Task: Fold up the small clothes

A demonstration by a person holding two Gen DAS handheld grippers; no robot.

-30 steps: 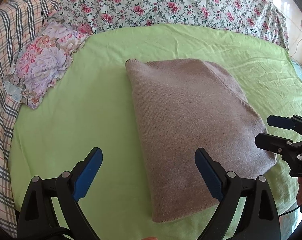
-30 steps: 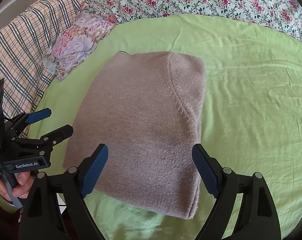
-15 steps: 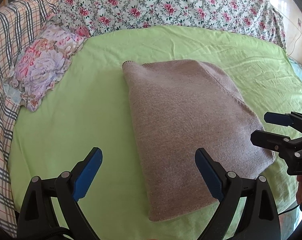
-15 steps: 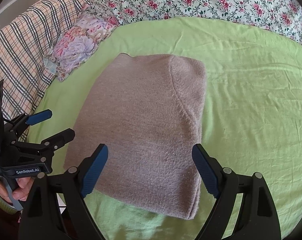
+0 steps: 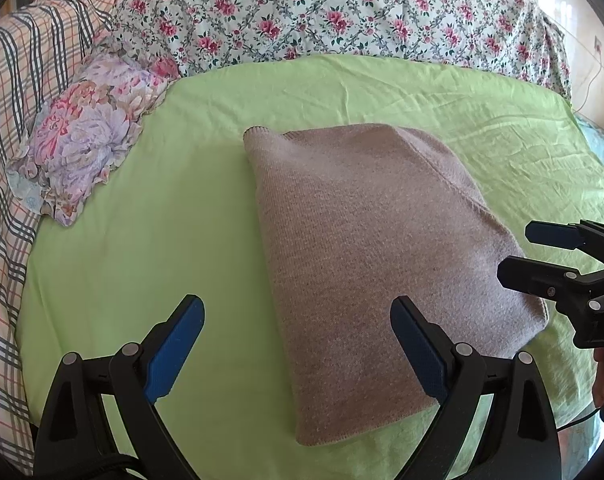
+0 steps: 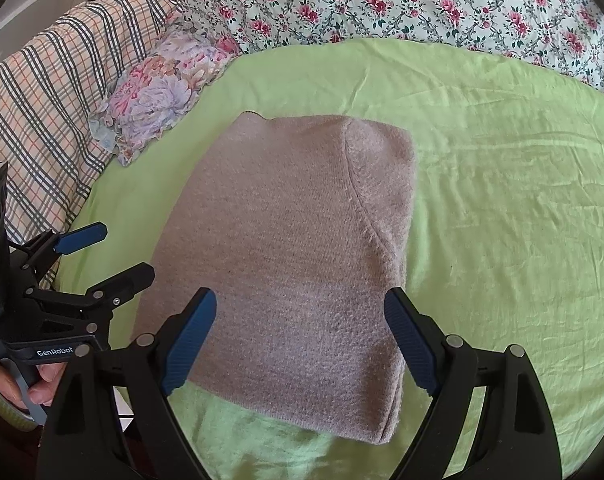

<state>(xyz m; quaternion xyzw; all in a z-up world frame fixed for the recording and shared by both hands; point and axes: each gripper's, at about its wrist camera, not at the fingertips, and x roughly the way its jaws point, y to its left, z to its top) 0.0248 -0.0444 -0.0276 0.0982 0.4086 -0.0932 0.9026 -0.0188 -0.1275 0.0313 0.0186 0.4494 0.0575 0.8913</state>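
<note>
A folded mauve knit sweater (image 5: 374,248) lies flat on the light green sheet (image 5: 161,232); it also shows in the right wrist view (image 6: 293,248). My left gripper (image 5: 297,344) is open and empty, hovering above the sweater's near left edge. It also shows in the right wrist view (image 6: 105,252), left of the sweater. My right gripper (image 6: 299,340) is open and empty above the sweater's near edge. It also shows in the left wrist view (image 5: 522,252), at the sweater's right corner.
A small floral pillow (image 5: 81,140) lies at the left of the green sheet (image 6: 502,220). A rose-print quilt (image 5: 322,12) lies along the back and a plaid blanket (image 5: 9,100) along the left. The pillow (image 6: 161,92) also shows in the right wrist view.
Both grippers have drawn back and up slightly from the sweater, so it sits a little farther off in both views. The sweater has not moved and the jaws stay open.
</note>
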